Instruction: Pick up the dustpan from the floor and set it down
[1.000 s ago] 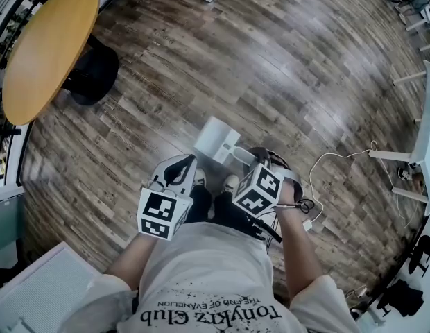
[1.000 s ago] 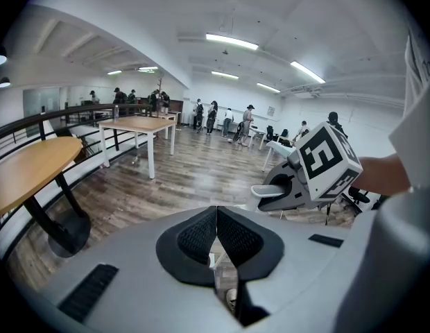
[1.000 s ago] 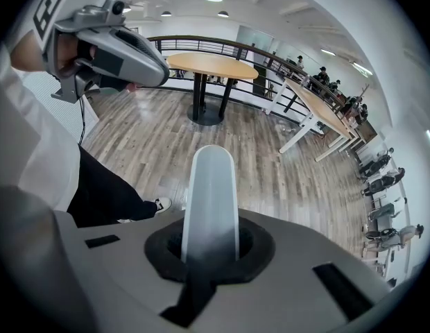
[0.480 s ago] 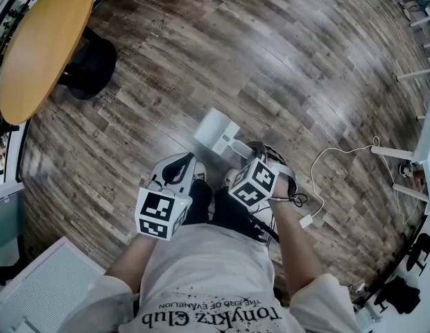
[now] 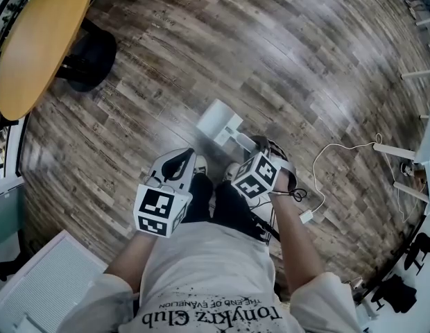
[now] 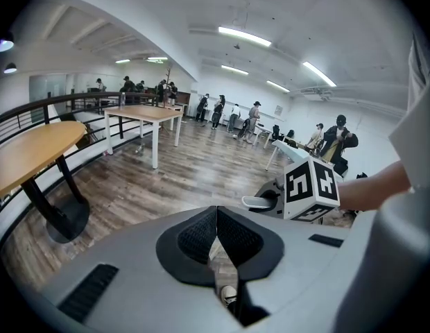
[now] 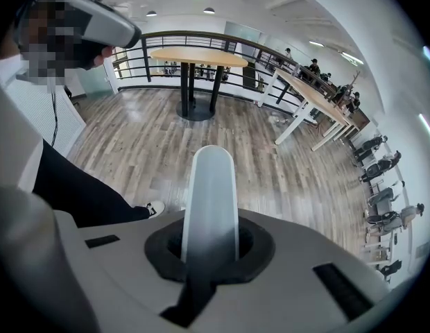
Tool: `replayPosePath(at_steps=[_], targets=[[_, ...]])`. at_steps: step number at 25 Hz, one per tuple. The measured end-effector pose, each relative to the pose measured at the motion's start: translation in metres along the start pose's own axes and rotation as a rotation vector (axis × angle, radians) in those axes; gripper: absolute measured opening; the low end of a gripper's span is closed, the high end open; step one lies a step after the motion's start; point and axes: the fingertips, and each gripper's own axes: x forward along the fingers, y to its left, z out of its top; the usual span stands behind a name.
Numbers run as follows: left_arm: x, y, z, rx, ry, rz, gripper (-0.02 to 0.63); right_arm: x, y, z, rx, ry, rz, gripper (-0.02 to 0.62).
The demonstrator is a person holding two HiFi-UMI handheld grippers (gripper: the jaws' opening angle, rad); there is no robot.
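You're clamping the R gripper (image 7: 210, 245) on the dustpan (image 5: 216, 122). Its jaws are pinching the pale handle (image 7: 210, 186) from both sides, w/ the handle sticking out fwd past them. In the head view the pan end is showing over the wood floor (image 5: 305, 68) just ahead of your shoes (image 5: 231, 170). Can't tell whether it's touching the boards or hanging just above them. Your L gripper (image 6: 216, 217) is carrying nothing: its jaws are pressing together at the tips, w/ only a sliver of gap lower down, showing floor and a shoe thru it. You're holding it beside the R one, near your L leg and apart from the dustpan. A round wooden table (image 5: 41, 44) on a black base (image 5: 90, 61) is standing well off to the upper L. A white cable (image 5: 306, 217) is lying on the floor just R of your R arm.
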Motion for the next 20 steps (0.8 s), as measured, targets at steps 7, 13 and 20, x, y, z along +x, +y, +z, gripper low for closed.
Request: replayPosePath(at_steps=[7, 13, 20], targets=[[0.004, 0.007, -0.002, -0.007, 0.014, 0.002, 0.023, 0.014, -0.005, 0.001, 0.003, 0.008, -0.004, 0.031], [0.004, 0.013, -0.003, -0.010, 0.020, 0.004, 0.023, 0.025, -0.005, 0.004, -0.011, 0.011, -0.013, 0.032], [0.002, 0.015, -0.002, -0.011, 0.020, 0.002, 0.023, 0.032, -0.001, 0.005, -0.011, 0.015, -0.013, 0.031]])
